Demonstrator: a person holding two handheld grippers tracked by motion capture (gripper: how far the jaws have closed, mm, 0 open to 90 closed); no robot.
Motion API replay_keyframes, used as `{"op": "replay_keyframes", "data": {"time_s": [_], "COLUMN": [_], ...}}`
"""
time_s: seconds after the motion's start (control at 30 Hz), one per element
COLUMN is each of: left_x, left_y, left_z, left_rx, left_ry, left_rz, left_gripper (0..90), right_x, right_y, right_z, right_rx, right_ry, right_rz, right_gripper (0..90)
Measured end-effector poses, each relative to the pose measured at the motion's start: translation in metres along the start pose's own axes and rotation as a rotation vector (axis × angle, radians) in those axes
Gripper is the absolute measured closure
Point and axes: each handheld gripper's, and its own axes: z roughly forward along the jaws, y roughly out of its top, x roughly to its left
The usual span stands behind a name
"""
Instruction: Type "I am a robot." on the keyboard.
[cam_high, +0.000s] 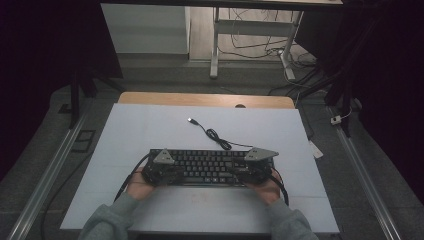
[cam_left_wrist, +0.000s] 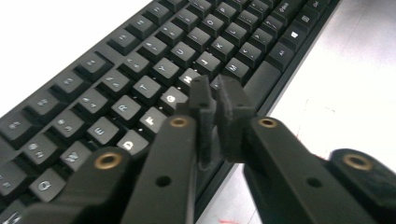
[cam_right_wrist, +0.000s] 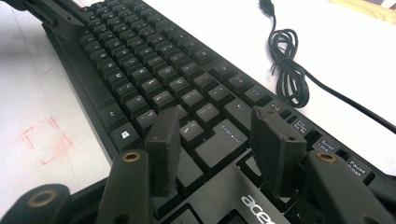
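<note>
While the black keyboard (cam_high: 210, 167) lies mid-desk (cam_high: 150, 125), both tools flank it. Left tool (cam_left_wrist: 218, 95), jaws closed on nothing, could strike neighbouring keys. Right tool (cam_right_wrist: 219, 135), jaws apart and empty, might snag the cable (cam_right_wrist: 287, 70).

Coiled cable (cam_high: 218, 138) behind keyboard (cam_high: 210, 165)

A white-covered table (cam_high: 150, 130) bears a black keyboard (cam_high: 207, 165) with its coiled cable (cam_high: 216, 136) lying behind.
</note>
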Motion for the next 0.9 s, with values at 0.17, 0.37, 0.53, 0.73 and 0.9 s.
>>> {"op": "replay_keyframes", "data": {"time_s": [0.17, 0.37, 0.53, 0.73, 0.9], "left_x": [-0.004, -0.006, -0.008, -0.007, -0.006], "left_y": [0.0, -0.001, -0.002, -0.003, -0.004], "left_z": [0.005, 0.009, 0.013, 0.013, 0.016], "left_rx": [0.021, 0.038, 0.057, 0.053, 0.059], "left_ry": [-0.016, -0.023, -0.022, -0.024, -0.007], "left_rz": [0.016, 0.025, 0.036, 0.031, 0.029], "left_gripper": [88.6, 88.6, 88.6, 88.6, 88.8], "right_x": [0.0, 0.0, 0.0, 0.0, 0.0], "right_y": [0.0, -0.001, -0.001, -0.001, -0.001], "right_z": [0.001, 0.002, 0.002, 0.003, 0.003], "right_rx": [0.001, 0.01, 0.014, 0.013, 0.013], "right_ry": [0.005, 0.002, 0.002, 0.003, 0.003], "right_rz": [0.001, -0.003, -0.004, -0.003, -0.004], "right_gripper": [52.7, 52.4, 52.0, 51.6, 51.6]}}
